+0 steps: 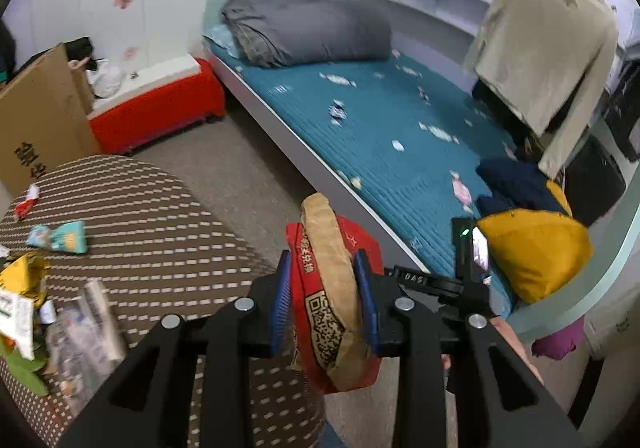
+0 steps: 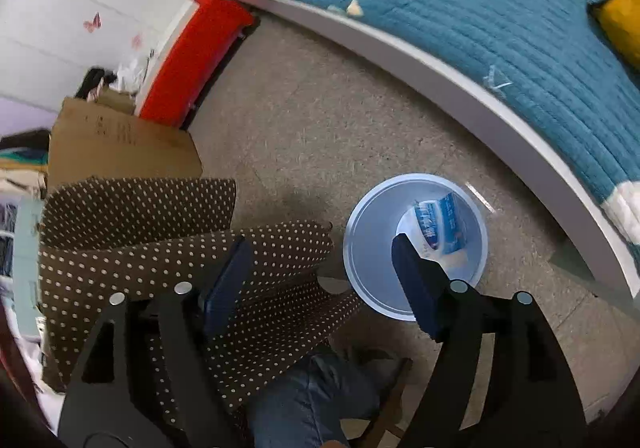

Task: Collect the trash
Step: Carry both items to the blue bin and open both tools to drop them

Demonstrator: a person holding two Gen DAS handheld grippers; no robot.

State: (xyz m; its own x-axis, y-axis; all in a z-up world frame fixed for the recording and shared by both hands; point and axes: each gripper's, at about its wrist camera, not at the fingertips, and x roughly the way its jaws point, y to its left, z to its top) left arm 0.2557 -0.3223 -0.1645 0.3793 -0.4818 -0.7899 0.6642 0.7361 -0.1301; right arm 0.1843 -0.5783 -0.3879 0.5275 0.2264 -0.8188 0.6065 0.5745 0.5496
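My left gripper (image 1: 323, 260) is shut on a red and tan snack wrapper (image 1: 332, 288) with a QR code, held in the air past the edge of the brown dotted table (image 1: 152, 216). More trash lies on the table at the left: a teal wrapper (image 1: 58, 237), a small red wrapper (image 1: 27, 201) and a heap of packets and clear plastic (image 1: 48, 320). My right gripper (image 2: 324, 248) is open and empty, above the table edge and a pale blue bin (image 2: 368, 244) on the floor. A blue and white wrapper (image 2: 442, 224) lies in the bin.
A bed with a teal quilt (image 1: 380, 120) runs along the right, with a grey duvet (image 1: 308, 28) and a yellow cushion (image 1: 532, 248). A cardboard box (image 1: 40, 116) and a red storage box (image 1: 160, 108) stand by the wall. A person's leg in jeans (image 2: 312, 396) is below the table.
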